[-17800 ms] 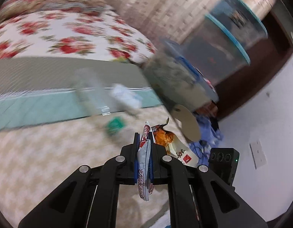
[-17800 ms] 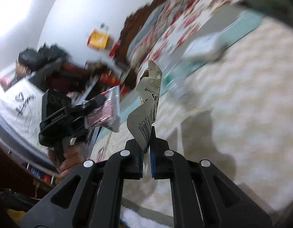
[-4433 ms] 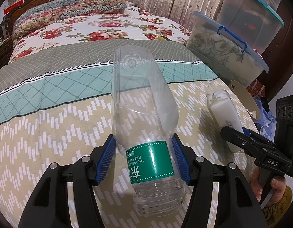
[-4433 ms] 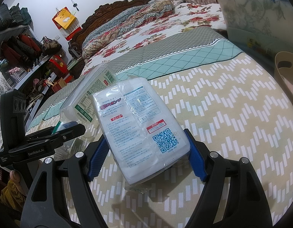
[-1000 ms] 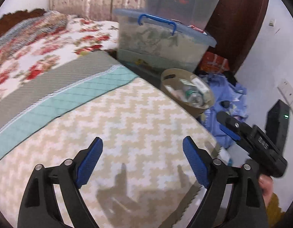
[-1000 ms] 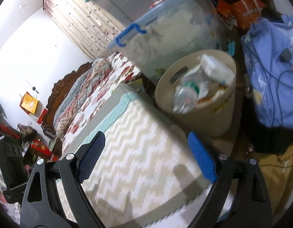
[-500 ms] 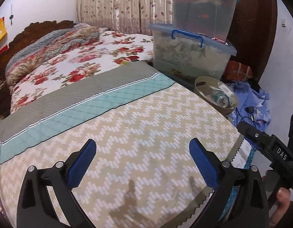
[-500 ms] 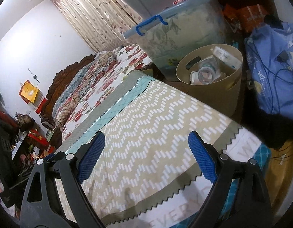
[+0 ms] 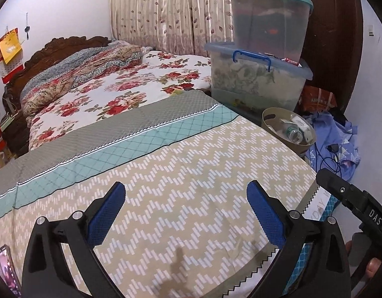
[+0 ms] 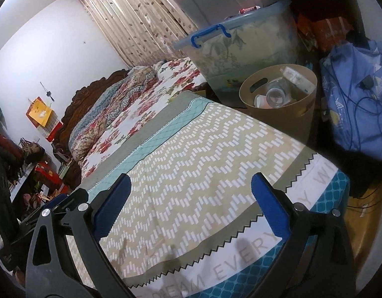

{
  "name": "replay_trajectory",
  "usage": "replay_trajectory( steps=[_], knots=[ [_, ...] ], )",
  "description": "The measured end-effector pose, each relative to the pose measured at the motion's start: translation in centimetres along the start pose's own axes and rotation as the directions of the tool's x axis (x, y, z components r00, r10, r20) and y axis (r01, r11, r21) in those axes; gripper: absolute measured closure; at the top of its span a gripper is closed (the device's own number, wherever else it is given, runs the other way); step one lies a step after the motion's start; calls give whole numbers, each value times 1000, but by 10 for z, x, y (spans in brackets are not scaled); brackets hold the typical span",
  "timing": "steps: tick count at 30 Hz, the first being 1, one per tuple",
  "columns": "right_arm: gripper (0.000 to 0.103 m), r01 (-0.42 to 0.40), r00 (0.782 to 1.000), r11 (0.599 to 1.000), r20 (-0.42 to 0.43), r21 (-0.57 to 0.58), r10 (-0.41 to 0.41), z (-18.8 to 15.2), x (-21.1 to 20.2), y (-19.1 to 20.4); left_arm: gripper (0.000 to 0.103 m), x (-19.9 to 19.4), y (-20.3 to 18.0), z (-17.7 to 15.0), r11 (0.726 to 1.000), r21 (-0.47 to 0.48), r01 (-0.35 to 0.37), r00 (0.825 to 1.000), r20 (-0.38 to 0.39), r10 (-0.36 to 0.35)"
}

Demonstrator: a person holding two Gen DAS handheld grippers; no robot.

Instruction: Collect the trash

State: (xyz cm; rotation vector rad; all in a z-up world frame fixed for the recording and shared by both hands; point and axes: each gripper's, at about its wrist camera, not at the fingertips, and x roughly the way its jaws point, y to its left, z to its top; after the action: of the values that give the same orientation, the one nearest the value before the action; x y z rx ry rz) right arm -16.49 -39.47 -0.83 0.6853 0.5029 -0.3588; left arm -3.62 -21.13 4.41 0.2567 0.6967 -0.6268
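Both tongs have just been opening and now stand wide with nothing between them, the bottle and packet gone from their grip. Left tongs (image 9: pixel 186 208) and right tongs (image 10: pixel 189 202) hang over the bed's zigzag cover (image 9: pixel 191 173). Far right, beyond the bed's corner, the bin (image 10: pixel 300 110) holds the bottle (image 10: pixel 275 96) and packet (image 10: pixel 299 79).
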Motion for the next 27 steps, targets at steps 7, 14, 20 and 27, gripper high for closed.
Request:
replay_trajectory(
  steps=[7,14,20,27],
  knots=[
    [6,-4,1000,1000,4,5,4,-2,-4,2,9,-10,-3,-1,1000,6,-8,1000,22,8],
    [5,-11,1000,1000,13,5,11,-5,-9,4,9,-18,-6,-1,999,14,-45,998,39,44],
    [5,-13,1000,1000,24,-8,13,-7,-15,7,9,-22,-7,-1,999,10,-42,998,49,42],
    [5,-12,1000,1000,25,-8,13,-7,-16,7,9,-20,-11,-2,999,23,-43,999,34,42]
  ],
)
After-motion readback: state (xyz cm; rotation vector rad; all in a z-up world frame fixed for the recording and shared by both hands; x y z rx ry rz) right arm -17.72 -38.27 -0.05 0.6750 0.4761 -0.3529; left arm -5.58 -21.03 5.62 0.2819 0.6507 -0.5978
